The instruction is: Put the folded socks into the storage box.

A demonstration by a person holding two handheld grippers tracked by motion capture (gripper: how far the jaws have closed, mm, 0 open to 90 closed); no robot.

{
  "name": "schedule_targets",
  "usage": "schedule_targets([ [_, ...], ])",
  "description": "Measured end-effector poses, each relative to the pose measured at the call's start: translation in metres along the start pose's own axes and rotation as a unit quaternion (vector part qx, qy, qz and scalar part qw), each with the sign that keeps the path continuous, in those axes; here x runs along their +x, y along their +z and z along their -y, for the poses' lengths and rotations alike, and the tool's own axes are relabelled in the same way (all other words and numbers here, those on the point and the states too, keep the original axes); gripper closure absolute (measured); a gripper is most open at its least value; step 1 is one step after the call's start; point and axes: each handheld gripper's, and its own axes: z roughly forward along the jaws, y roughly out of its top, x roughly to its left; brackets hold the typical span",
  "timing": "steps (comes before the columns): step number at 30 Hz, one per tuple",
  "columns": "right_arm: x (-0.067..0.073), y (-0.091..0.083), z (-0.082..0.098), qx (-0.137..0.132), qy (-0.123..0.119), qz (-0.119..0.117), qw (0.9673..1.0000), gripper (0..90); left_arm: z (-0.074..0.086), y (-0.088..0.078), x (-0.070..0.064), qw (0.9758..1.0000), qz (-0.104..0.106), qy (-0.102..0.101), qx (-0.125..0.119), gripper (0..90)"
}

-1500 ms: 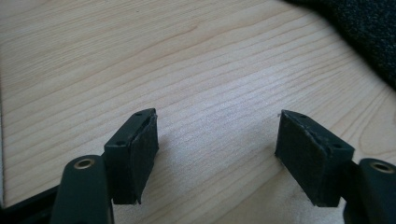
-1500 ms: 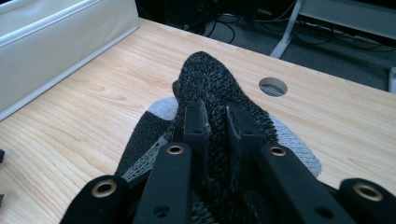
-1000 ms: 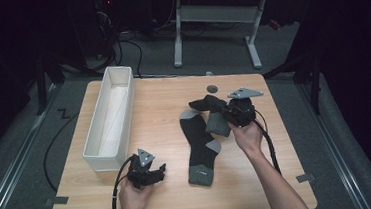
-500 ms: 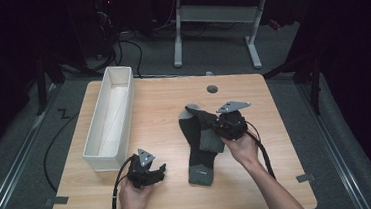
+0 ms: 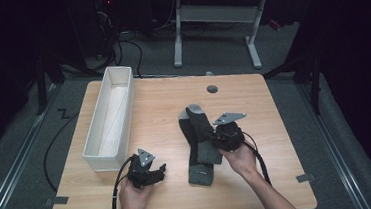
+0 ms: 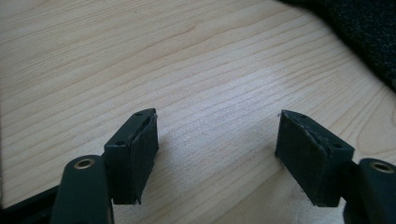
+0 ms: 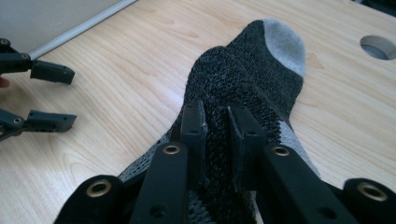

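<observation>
Two dark grey socks lie in the middle of the wooden table (image 5: 153, 107). The upper sock (image 5: 201, 126) has a light grey toe (image 7: 284, 44) and lies along the lower sock (image 5: 200, 172). My right gripper (image 5: 213, 140) is shut on a raised fold of the upper sock (image 7: 243, 79), its jaws (image 7: 215, 119) low over the table. My left gripper (image 5: 159, 169) rests near the front edge, left of the socks. It stands open over bare wood (image 6: 217, 135), with a dark sock edge (image 6: 364, 32) at the far right of its view.
A long white bin (image 5: 100, 161) stands along the table's left side. A round cable hole (image 5: 212, 89) sits near the far edge. The left gripper (image 7: 37, 95) appears at the left of the right gripper view. Cables and a desk frame stand on the floor behind.
My right gripper has carried the sock down and toward the near left, laying it over the other sock. The left gripper has stayed in place.
</observation>
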Motion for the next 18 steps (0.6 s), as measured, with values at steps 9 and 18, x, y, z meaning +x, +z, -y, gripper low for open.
schedule_targets([
  [9, 0.005, 0.005, 0.009, 0.003, 0.004, -0.014, 0.9999, 77.4, 0.0, 0.0, 0.0, 1.0, 0.0, 0.0, 0.0, 29.8],
  [18, 0.01, 0.013, 0.018, 0.009, 0.009, -0.025, 0.9996, 76.9, 0.0, 0.0, -0.001, 1.0, 0.004, 0.001, 0.002, 29.6],
])
